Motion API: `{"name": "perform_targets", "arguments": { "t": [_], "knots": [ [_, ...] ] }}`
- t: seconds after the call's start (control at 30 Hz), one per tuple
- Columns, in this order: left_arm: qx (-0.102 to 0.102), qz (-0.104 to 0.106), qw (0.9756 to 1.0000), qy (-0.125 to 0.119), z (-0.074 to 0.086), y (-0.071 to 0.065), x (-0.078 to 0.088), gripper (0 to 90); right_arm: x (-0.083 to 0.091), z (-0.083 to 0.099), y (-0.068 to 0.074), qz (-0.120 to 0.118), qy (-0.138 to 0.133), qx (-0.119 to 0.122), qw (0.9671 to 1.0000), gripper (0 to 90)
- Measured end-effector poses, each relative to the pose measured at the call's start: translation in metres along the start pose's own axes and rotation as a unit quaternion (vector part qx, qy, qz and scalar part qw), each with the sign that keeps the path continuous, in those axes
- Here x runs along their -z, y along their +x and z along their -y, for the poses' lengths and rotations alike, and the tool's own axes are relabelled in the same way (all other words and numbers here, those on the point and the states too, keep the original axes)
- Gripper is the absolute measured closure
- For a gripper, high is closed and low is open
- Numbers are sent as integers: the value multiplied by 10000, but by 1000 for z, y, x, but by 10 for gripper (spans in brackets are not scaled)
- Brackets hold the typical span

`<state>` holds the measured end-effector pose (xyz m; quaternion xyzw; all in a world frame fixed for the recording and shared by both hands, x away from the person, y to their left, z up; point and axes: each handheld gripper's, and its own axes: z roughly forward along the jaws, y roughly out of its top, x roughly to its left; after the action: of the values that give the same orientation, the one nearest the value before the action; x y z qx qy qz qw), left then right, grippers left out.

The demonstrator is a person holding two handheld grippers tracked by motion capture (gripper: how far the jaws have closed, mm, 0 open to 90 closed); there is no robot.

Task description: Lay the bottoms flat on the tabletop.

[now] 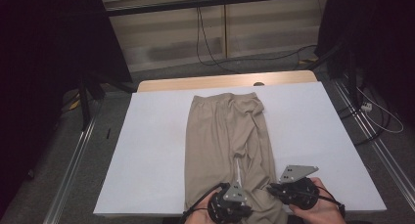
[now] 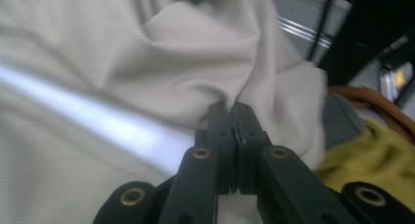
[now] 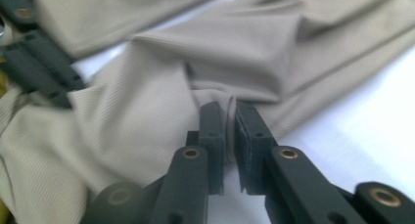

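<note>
Both grippers are down at the hem end of the trousers (image 1: 226,141), which lie flat and lengthwise on the white table (image 1: 147,150), waistband at the far edge, legs running back toward the person. From the high view, the left gripper (image 1: 230,200) sits on the near end of the left leg and the right gripper (image 1: 293,189) just beside it on the right leg's hem, a hand (image 1: 320,207) wrapped behind it. Neither hem looks lifted clear of the table yet.

Over to the left gripper view: the left gripper (image 2: 232,108) has its jaws pressed together on a pinch of the trousers (image 2: 161,53), cloth puckering up from the bite. Solid grip.

Now the right gripper view: the right gripper (image 3: 229,106) has its jaws nearly closed, with a thin fold of the trousers (image 3: 147,116) caught between them. The left gripper (image 3: 39,70) shows beyond, at the other leg.

My read: this is the grasp step of a fold, both hems taken. The next move calls for lifting both ends together and carrying them toward the waistband, level and in step, so the legs stay aligned.
</note>
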<state>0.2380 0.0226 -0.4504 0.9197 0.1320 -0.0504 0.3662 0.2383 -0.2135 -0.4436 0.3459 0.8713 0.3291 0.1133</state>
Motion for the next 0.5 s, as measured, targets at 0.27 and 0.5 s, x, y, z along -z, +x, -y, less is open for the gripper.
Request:
{"name": "perform_targets", "arguments": {
  "t": [0.27,0.5],
  "knots": [
    [19,-185,9996,-217,-3,8,6,815,6,-4,-3,-168,-412,-152,9989,673],
    [86,-286,9995,-109,2,16,3,848,-13,-19,-44,472,-388,-606,9963,745]
  ]
}}
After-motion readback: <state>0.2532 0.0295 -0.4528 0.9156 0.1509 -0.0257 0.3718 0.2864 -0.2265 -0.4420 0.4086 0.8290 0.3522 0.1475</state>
